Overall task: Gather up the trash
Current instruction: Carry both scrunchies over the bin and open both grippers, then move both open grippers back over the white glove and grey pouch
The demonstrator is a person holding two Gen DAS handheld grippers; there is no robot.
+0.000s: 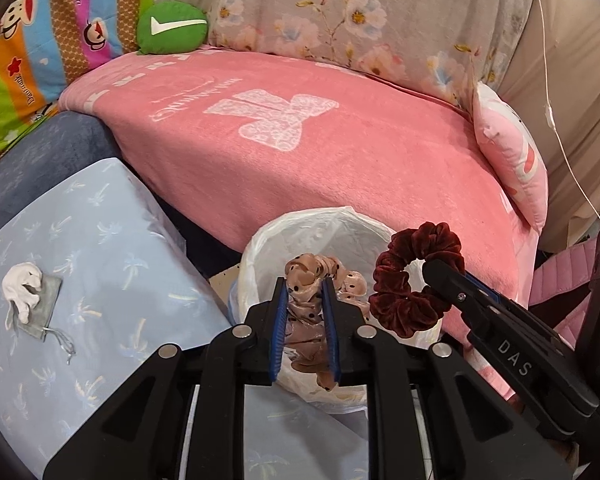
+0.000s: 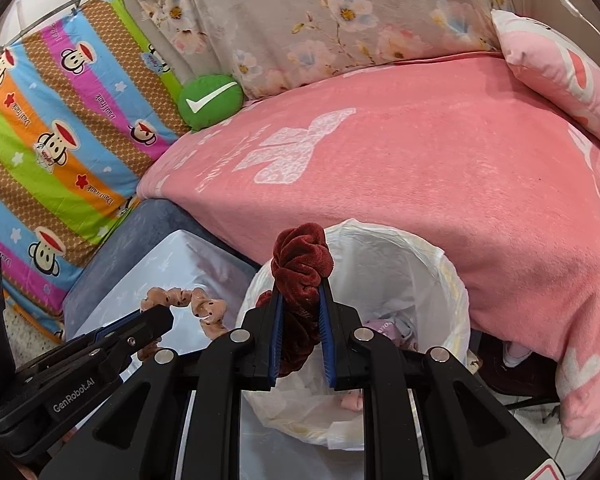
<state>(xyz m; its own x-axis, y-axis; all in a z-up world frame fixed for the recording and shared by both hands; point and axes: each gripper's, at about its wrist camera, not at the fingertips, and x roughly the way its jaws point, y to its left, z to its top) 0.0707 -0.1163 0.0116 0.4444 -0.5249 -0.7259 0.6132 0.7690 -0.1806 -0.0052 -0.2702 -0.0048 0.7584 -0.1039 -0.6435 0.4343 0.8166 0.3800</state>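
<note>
**Velvet and satin over the bin: two items carried, neither yet dropped**

Velvet, dark red, fills the narrow gap of the right gripper (image 2: 303, 296): we see the red scrunchie (image 2: 300, 264) pinched between its blue pads at lower centre of the right wrist view, directly above the mouth of the bin (image 2: 452, 280). In the left wrist view the left gripper (image 1: 305, 292) has a tan dotted scrunchie (image 1: 312, 276) between its pads, at lower centre of the frame, also above the white liner. Its pads appear to press the fabric on both sides, so we judge it held, though the grip looks loose.

Progress, as we read it: both scrunchies have been brought to the bin and hang over its opening, but neither has been let go. Inside the liner, in the right wrist view, we see a few pale scraps (image 2: 388, 328) at the bottom; what they are we cannot tell.

Remaining: release of both scrunchies into the bin. At centre left of the left wrist view a crumpled white tissue (image 1: 22, 290) lies on a small grey pouch (image 1: 46, 308) on the pale blue sheet (image 1: 112, 240). We judge the tissue a likely further item to collect; whether the pouch counts as trash we cannot say. The pink blanket (image 1: 340, 152) in the upper half of both views shows no loose litter.
</note>
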